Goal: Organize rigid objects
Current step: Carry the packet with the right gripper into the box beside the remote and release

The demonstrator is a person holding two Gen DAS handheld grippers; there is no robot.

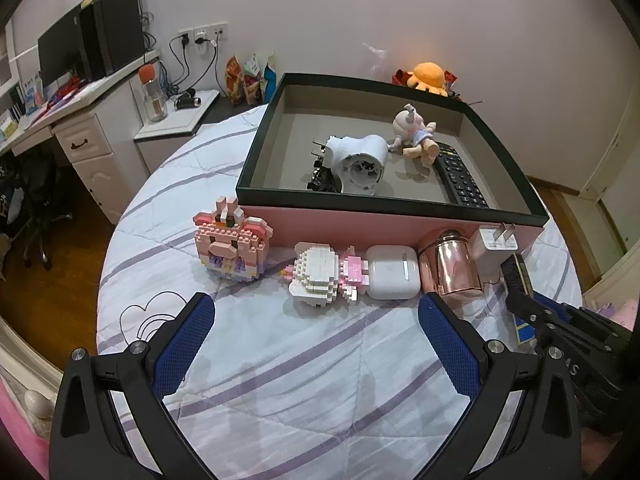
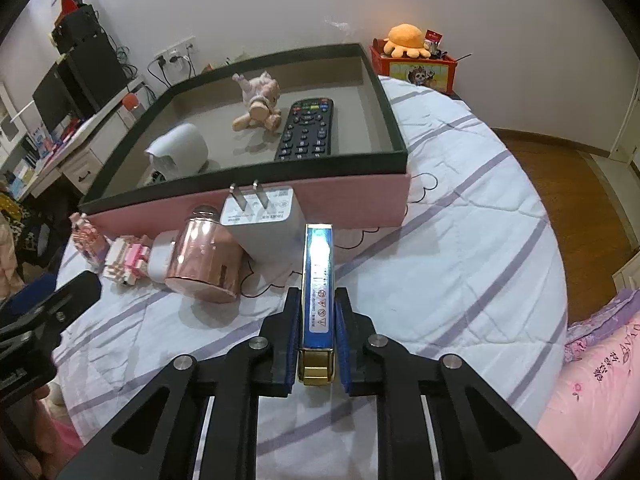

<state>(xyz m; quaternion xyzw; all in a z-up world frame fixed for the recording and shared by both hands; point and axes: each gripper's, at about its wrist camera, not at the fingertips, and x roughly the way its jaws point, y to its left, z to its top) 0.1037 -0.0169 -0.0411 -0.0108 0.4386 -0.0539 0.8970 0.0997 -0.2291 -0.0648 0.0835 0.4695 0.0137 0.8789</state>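
Right wrist: glossy blue-and-gold box (image 2: 317, 280).

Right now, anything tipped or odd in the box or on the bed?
The doll lies toppled against the remote in the box. The white block figure lies on its side on the bed. The charger rests prongs up. Nothing looks spilled or damaged.

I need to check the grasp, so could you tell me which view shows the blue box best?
The right wrist view: the blue box sits centred, pinched by the right gripper. The left wrist view shows only a partly hidden sliver.
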